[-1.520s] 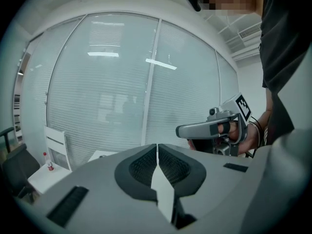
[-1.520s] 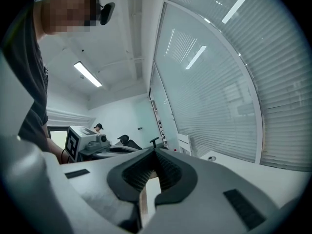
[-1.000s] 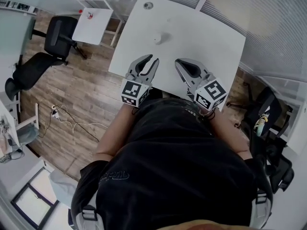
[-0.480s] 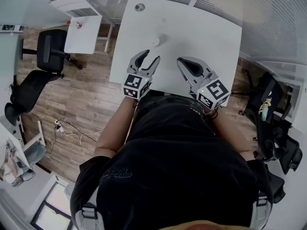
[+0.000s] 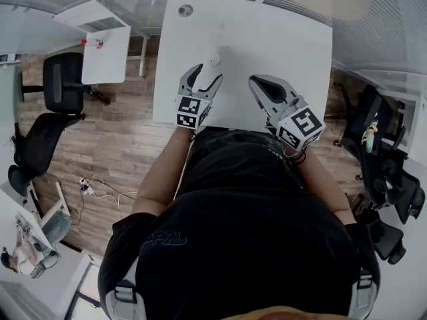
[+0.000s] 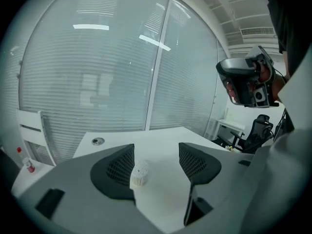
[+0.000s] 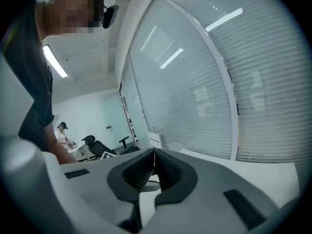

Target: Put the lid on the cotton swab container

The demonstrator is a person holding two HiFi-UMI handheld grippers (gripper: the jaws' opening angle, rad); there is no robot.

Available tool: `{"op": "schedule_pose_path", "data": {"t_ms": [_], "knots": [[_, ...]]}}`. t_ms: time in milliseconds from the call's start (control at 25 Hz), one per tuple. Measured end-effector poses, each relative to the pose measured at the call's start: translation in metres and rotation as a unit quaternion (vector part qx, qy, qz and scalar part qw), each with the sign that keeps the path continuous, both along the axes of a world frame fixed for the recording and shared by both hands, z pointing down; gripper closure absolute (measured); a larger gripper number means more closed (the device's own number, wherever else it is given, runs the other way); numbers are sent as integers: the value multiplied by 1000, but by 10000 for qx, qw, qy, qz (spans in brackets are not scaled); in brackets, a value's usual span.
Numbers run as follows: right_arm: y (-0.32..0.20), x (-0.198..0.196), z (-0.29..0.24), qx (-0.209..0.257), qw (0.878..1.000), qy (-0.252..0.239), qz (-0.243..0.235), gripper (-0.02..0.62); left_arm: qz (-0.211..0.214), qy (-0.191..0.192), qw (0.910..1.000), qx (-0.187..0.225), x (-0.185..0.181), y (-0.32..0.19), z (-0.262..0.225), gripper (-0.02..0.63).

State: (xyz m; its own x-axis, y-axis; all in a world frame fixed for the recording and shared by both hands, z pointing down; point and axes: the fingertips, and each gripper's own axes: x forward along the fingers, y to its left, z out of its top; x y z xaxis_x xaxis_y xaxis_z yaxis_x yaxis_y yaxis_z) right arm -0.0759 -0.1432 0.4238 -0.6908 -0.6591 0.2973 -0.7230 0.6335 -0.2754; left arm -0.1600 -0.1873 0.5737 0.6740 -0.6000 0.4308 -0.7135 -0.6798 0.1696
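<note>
Reaching toward the small round white cotton swab container (image 5: 214,59), my left gripper (image 5: 205,77) is released. Its jaws have just been opening and now stand wide apart with nothing between them. The container stands upright on the white surface (image 5: 287,52), just beyond the jaw tips. In the left gripper view the container (image 6: 140,173) sits ahead of the left gripper (image 6: 156,165), closer to the left-hand jaw than to the centre of the gap.

My right gripper (image 5: 259,82) is clenched. In the right gripper view (image 7: 154,160) the ribbed pads meet edge to edge, and I can make out no object between them. It hovers over the near part of the surface, well to the right of the container.

Task status: not yet complete. The swab tips show at the top of the container, so I judge it uncovered. I cannot identify the lid in any view. Remaining steps: locate the lid, grasp it, steady the container, seat the lid.
</note>
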Motion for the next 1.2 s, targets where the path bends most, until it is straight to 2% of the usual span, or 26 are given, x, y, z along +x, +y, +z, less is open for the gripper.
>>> {"op": "schedule_pose_path", "data": {"t_ms": [400,840,1200], "knots": [[-8,-7,5,-78,9999,76,89,572,2,-230,9995,-207,3,-17,49,297],[-15,4,20,-343,9987,139,347,572,143,-657,9954,-689,6,-26,116,293],[-13,9,29,-505,9972,233,493,572,252,-1001,9920,-730,11,-41,147,293]]}}
